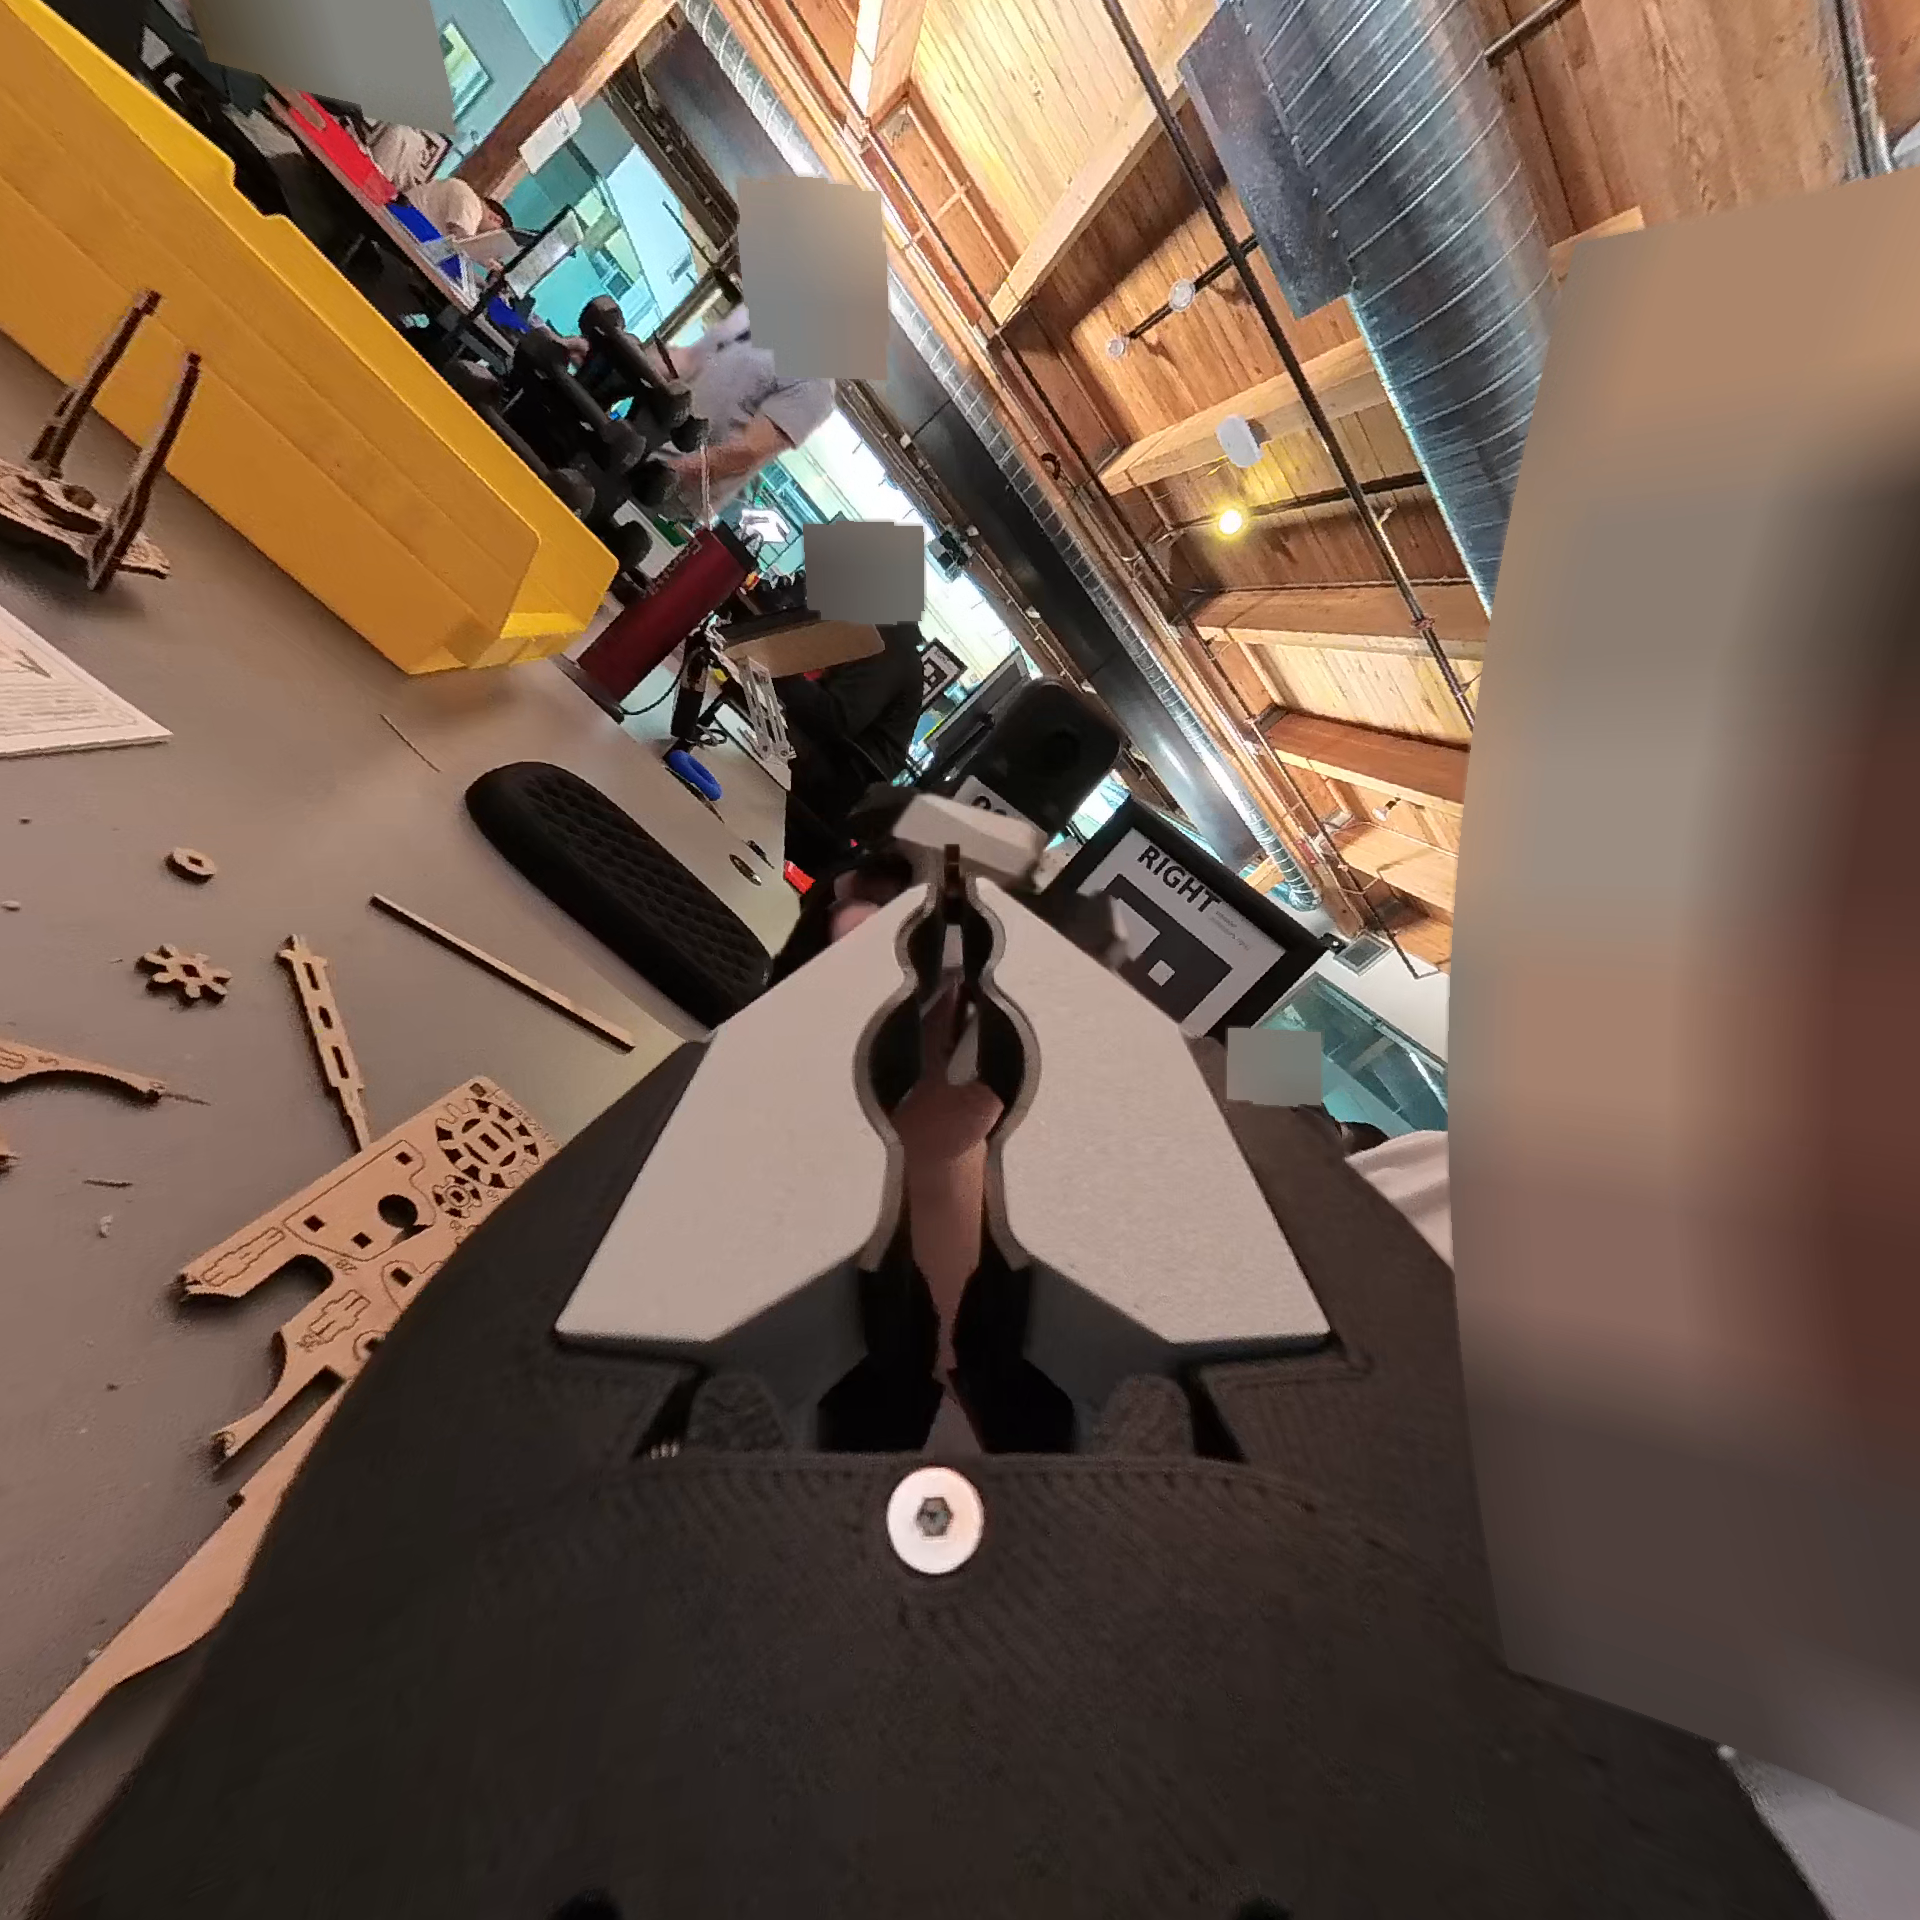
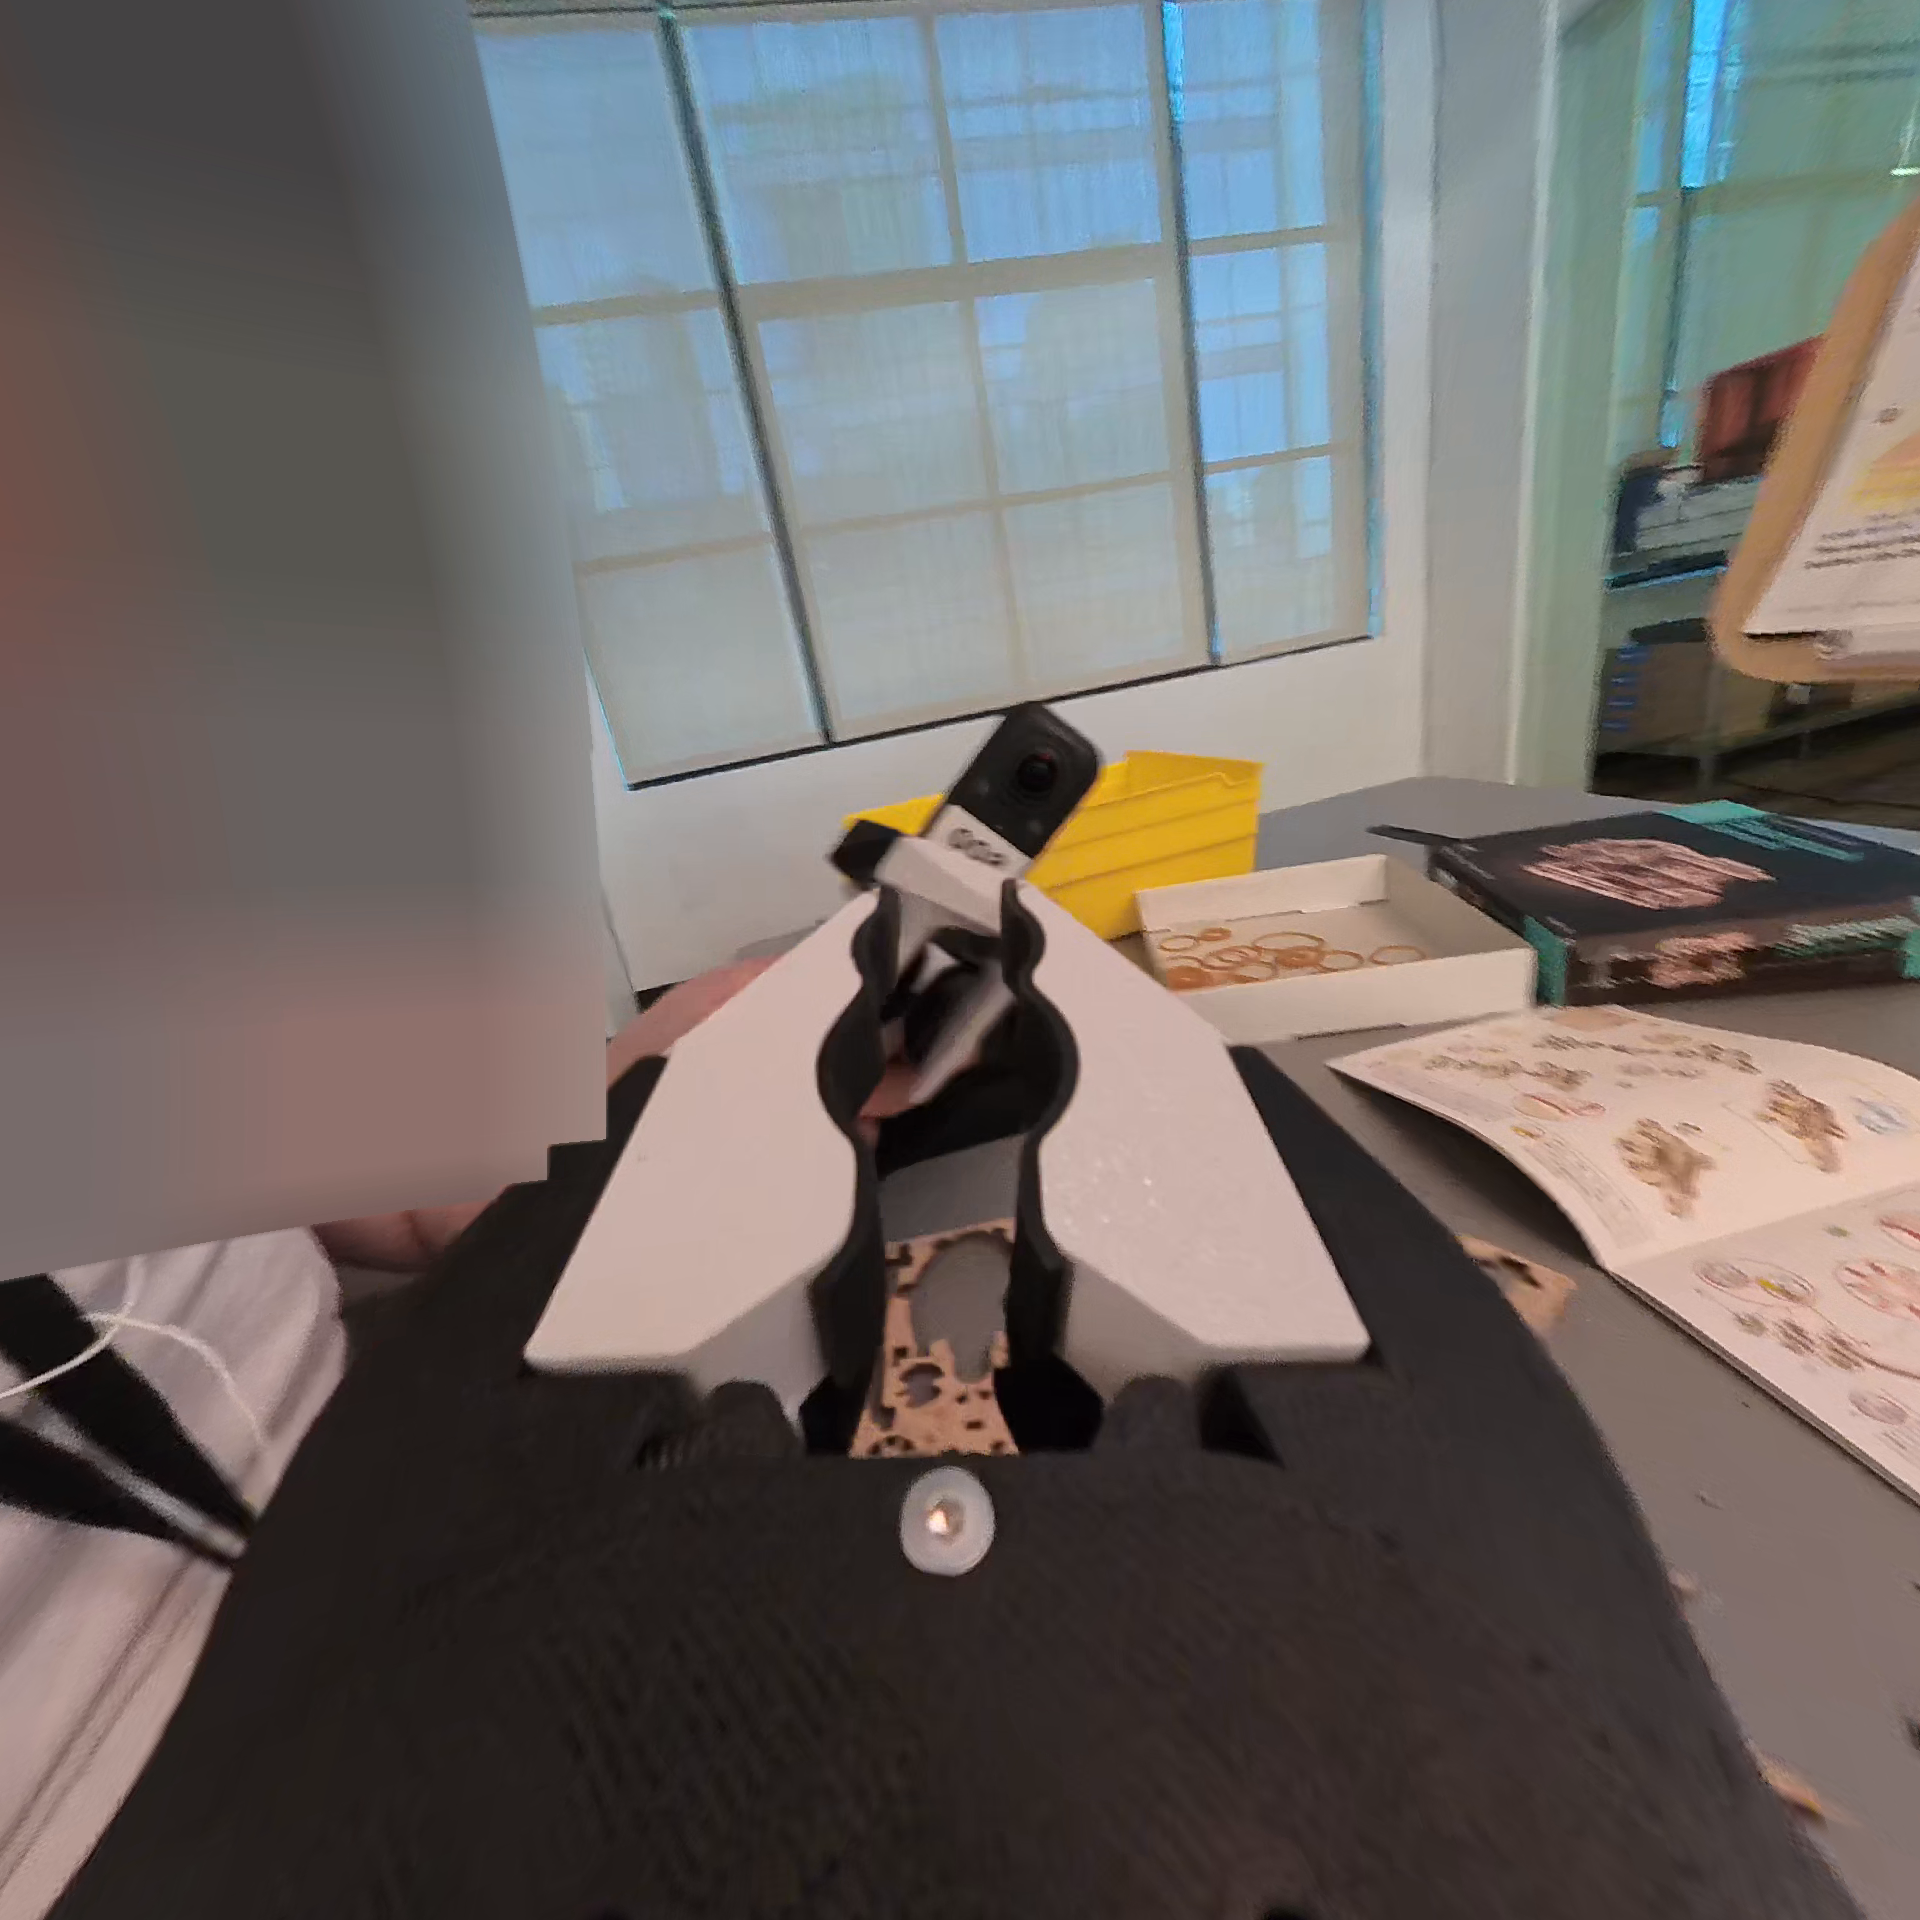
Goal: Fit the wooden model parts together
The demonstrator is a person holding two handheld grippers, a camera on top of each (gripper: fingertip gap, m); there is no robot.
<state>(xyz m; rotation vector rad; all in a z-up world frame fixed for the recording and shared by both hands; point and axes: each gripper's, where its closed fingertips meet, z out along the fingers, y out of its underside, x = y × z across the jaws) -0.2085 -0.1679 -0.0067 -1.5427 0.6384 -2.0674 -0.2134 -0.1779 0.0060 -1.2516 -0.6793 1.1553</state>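
Both grippers are raised off the table and face each other tip to tip. My left gripper [image 1: 951, 883] is shut on a thin dark wooden piece [image 1: 952, 864] seen edge-on between its tips. The right gripper [image 1: 966, 831] sits just beyond those tips. In the right wrist view my right gripper [image 2: 943, 902] has its fingers a little apart, and the left gripper [image 2: 951, 977] shows through the gap. I cannot see anything clamped in the right one. A part-built wooden model [image 1: 83, 488] stands far left on the grey table [image 1: 312, 748].
Loose wooden parts and a laser-cut sheet [image 1: 343, 1247] lie left, by a black mesh pad [image 1: 623, 883] and yellow bin [image 1: 312, 416]. To the right are an instruction booklet [image 2: 1662, 1143], a white tray of rings [image 2: 1330, 945] and a dark box [image 2: 1683, 894]. People stand behind. Left and right tips are no more than a few centimetres apart.
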